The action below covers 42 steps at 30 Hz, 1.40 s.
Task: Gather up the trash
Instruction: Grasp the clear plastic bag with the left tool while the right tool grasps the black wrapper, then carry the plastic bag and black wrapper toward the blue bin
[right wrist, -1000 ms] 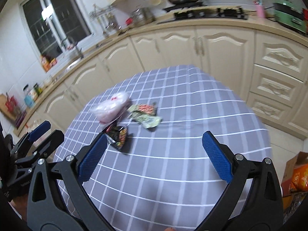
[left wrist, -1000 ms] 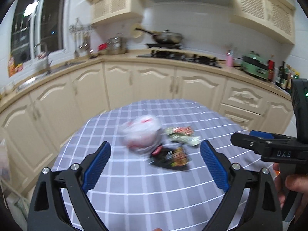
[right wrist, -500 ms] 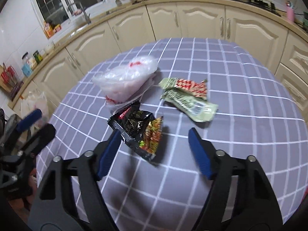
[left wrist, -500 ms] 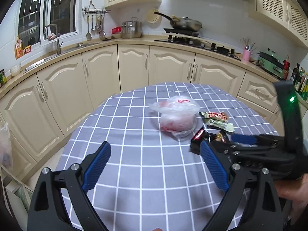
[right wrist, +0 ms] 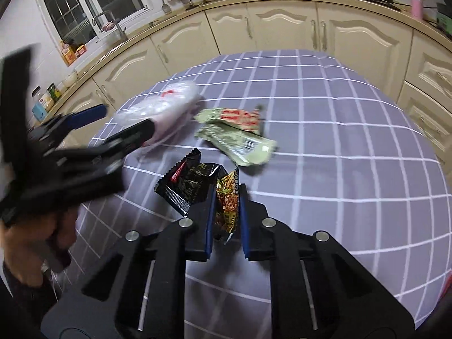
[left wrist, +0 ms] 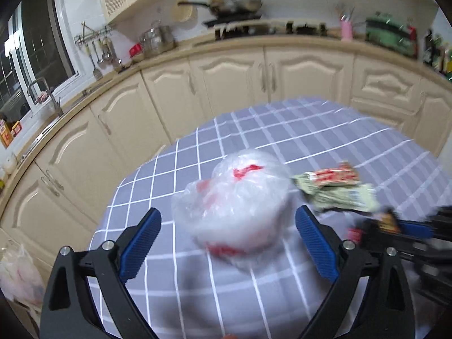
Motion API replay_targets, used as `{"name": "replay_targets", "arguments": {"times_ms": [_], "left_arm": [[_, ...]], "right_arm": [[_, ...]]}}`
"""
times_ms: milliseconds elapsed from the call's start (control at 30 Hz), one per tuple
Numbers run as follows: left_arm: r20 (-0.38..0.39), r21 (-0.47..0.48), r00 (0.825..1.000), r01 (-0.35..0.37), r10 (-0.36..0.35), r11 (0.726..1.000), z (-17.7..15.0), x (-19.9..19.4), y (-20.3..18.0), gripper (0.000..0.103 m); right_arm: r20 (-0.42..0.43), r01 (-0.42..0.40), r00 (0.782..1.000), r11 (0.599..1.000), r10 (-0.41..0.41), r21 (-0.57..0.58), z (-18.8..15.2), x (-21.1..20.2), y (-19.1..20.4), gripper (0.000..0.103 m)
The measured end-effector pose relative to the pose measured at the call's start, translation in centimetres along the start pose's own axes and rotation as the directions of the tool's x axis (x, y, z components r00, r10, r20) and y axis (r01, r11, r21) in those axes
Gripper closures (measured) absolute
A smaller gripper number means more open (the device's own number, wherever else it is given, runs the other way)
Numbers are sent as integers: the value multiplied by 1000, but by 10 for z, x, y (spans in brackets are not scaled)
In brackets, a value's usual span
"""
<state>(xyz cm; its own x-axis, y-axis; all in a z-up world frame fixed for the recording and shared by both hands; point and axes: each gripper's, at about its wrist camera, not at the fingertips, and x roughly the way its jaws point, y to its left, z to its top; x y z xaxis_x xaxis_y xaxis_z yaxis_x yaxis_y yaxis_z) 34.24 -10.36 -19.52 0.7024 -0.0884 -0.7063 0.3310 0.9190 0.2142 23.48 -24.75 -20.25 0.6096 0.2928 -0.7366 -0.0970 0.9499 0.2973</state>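
Motion-blurred: crinkled clear plastic bag with red print point(left wrist: 237, 206); black left gripper point(right wrist: 113, 130) smeared; glossy black snack wrapper point(right wrist: 195, 186) partly hidden between blue pads.

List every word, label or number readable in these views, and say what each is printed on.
None can be read.
Black snack wrapper: print too small and crumpled.
Green wrappers: red and white print, barcode, unreadable.
Clear plastic bag: red marks, blurred.
Boxes by the window: too small.

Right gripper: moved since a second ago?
Yes. The right gripper came down and toward the black snack packet on the checked tablecloth, closing on it.
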Motion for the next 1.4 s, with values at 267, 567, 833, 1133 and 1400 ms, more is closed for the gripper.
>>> {"name": "replay_targets", "arguments": {"times_ms": [267,567,833,1133,1400], "left_arm": [[-50,-165,982,171,-182,971,-6,22,22,48],[51,-244,985,170,-163,955,-50,-46,27,49],[169,-247,970,213,-175,945,-66,-125,3,49],[254,-156,927,322,-277,934,-64,-186,-67,48],[245,-31,887,410,-390,912,-51,-205,-153,48]], "right_arm": [[24,-34,999,998,33,46,-9,-21,-24,88],[89,-54,995,998,51,27,-23,-60,-20,88],[184,-44,982,999,41,13,-31,-116,-20,88],[305,5,952,997,-28,76,-42,-198,-62,88],[361,56,924,978,-127,201,-76,-245,-124,88]]}}
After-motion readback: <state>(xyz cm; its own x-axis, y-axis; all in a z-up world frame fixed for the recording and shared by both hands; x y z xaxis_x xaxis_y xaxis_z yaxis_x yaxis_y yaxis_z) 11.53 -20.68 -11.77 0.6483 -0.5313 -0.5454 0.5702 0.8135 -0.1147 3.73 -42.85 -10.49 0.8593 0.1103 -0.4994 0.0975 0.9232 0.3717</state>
